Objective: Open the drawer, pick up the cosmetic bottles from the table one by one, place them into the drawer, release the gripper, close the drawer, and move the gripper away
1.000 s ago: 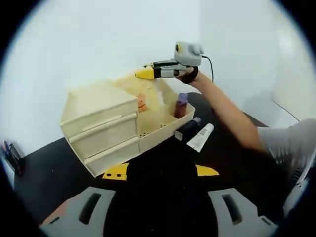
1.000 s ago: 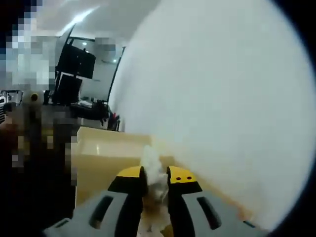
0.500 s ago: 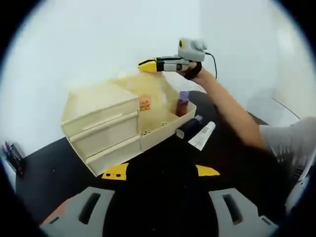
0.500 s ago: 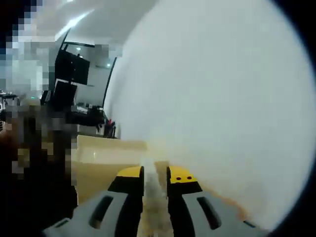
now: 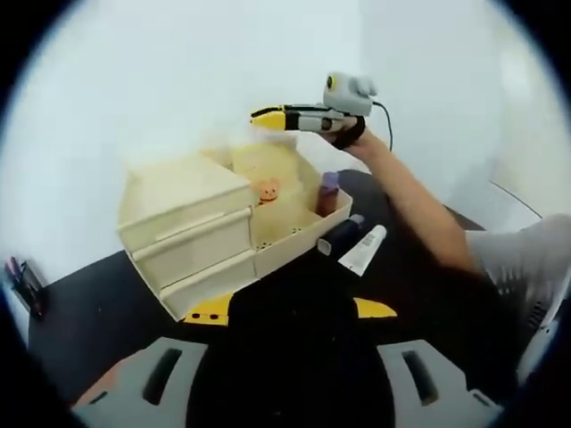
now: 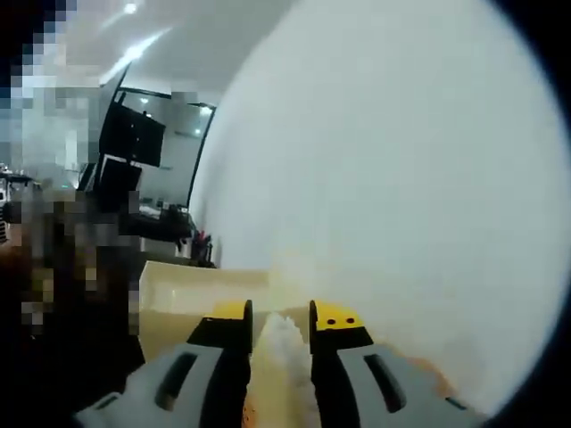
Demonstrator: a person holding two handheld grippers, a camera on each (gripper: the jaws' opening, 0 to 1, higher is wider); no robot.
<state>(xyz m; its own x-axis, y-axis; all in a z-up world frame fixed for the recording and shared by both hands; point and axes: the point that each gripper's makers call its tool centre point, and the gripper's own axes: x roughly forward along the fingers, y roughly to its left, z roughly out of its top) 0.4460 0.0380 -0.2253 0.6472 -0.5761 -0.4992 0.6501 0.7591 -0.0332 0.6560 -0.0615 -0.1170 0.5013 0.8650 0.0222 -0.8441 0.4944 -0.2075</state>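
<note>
A cream drawer unit [image 5: 183, 192] stands on the black table, its top drawer [image 5: 299, 239] pulled out to the right. Inside the drawer stand a small bottle with an orange part [image 5: 268, 189] and a purple bottle [image 5: 328, 190]. Beside the drawer on the table lie a dark bottle [image 5: 339, 236] and a white tube [image 5: 361, 250]. A hand holds my right gripper [image 5: 260, 115] above the drawer's back, clear of the bottles. In the right gripper view its jaws [image 6: 281, 312] stand a little apart with a pale blurred shape below the gap. My left gripper [image 5: 292, 309] is open, hanging before the unit.
The black table [image 5: 80, 330] runs left and toward me in front of the unit. A white wall [image 6: 401, 178] rises close behind the drawer. The person's arm [image 5: 419, 209] reaches in from the right. Dark small items [image 5: 20, 281] sit at the table's far left edge.
My right gripper has let go of the pale bottle it was shut on, and its jaws now stand wider. It has lifted away from the drawer. The left gripper has hardly moved.
</note>
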